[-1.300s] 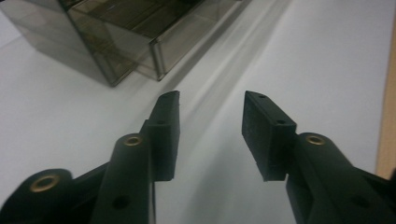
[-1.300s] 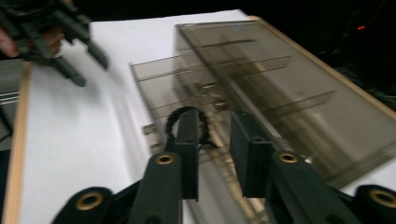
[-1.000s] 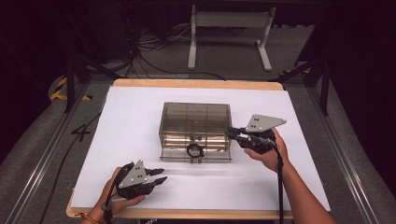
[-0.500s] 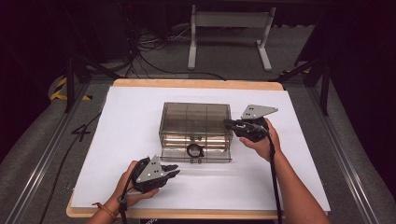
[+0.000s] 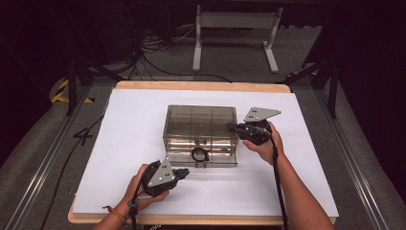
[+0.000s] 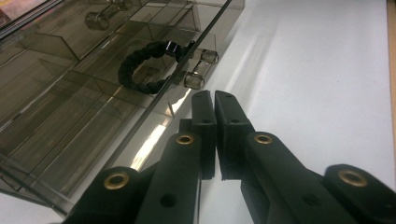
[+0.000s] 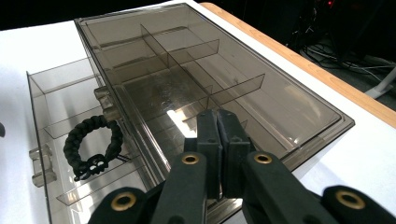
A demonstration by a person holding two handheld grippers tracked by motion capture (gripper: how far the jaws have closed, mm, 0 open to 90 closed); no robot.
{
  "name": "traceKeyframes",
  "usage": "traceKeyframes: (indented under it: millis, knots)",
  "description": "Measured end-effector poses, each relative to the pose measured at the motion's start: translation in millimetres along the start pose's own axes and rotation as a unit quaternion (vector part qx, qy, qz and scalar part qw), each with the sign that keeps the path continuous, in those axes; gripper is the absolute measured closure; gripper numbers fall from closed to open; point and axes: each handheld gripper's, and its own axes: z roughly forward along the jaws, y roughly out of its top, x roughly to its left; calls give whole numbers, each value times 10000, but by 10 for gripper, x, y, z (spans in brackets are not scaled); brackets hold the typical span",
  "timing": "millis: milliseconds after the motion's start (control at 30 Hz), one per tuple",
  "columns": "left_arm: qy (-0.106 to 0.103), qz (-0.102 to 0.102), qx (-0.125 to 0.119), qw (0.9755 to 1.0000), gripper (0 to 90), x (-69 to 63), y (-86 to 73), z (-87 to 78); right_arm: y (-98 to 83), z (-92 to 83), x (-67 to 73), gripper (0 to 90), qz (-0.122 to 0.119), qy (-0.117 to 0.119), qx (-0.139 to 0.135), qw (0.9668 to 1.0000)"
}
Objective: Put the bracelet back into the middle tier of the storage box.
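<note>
No legible writing on the box (image 5: 201, 128) or the bracelet (image 5: 198, 154) inside. Left hand-held gripper (image 5: 184, 171) clenched on nothing, just before the box's front. Right hand-held gripper (image 5: 231, 127) clenched empty at the box's right edge; both have just been closing.

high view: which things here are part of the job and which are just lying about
In the job:
smoky plastic organizer box
black braided bracelet inside it
left gripper, shut
right gripper, shut, at the box

Lying about:
metal stand
floor cables
</note>
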Motion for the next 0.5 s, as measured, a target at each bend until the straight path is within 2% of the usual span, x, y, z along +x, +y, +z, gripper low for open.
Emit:
traceKeyframes:
  millis: [233, 400, 467, 500]
  knots:
    - [58, 26, 88, 9999, 898, -13, 15, 82, -9, 8, -4, 900, 15, -13, 8, 10000]
    - [250, 155, 152, 9995, 898, -12, 35, 97, -2, 8, 0, 900, 29, -42, 45, 10000]
    - [361, 313, 216, 9986, 898, -30, 43, 111, -3, 13, 0, 900, 87, 1, 38, 10000]
    - [387, 324, 231, 9985, 898, -39, 46, 121, -2, 16, -3, 900, 122, 16, 43, 9999]
